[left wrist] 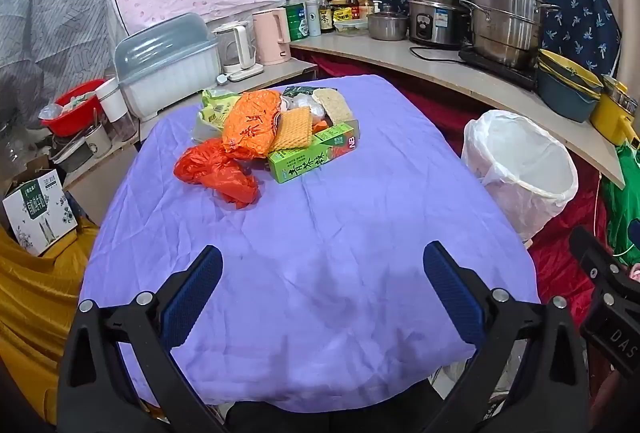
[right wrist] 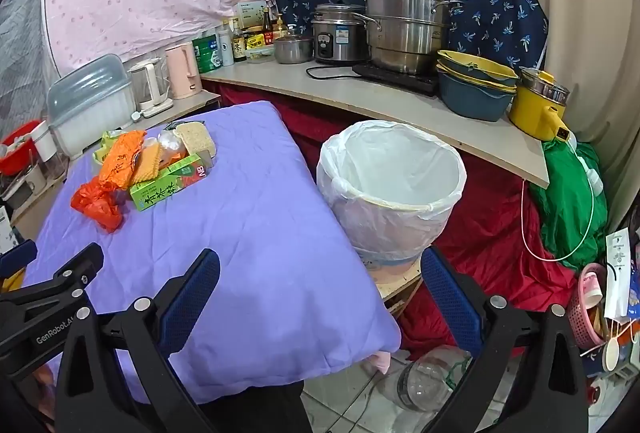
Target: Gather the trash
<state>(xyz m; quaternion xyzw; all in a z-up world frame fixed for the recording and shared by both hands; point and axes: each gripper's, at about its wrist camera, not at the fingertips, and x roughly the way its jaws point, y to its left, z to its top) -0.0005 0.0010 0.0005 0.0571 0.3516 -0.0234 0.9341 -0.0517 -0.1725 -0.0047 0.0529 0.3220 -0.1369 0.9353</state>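
Hovering with left gripper [left wrist: 322, 285] and right gripper [right wrist: 320, 289] both spread wide and empty over the near purple cloth [left wrist: 320, 233]. Sitting far left: crumpled orange bag [left wrist: 216, 169], probably light, soft, slippery, best pinched at a bunched fold; behind it, green carton [left wrist: 312, 153], stiffer, graspable across its narrow sides. Waiting right: lined bin [right wrist: 392, 193].

One green carton [left wrist: 314, 152], one crumpled red plastic bag [left wrist: 218, 171], one orange wrapper [left wrist: 250, 123], one waffle-patterned yellow piece [left wrist: 294, 131], one pale noodle block [left wrist: 332, 105], one green-and-white packet [left wrist: 216, 109], all heaped toward the far edge of the tabletop [left wrist: 320, 233]. One white-lined bin [right wrist: 390, 189] beside its right edge. Two kettles, one clear [left wrist: 236, 45] and one pink [left wrist: 272, 35]. One rice cooker [left wrist: 436, 17], one stacked steel steamer [left wrist: 504, 17], one yellow pot [right wrist: 536, 101]. Two grippers, the left gripper [left wrist: 322, 295] and the right gripper [right wrist: 320, 293].
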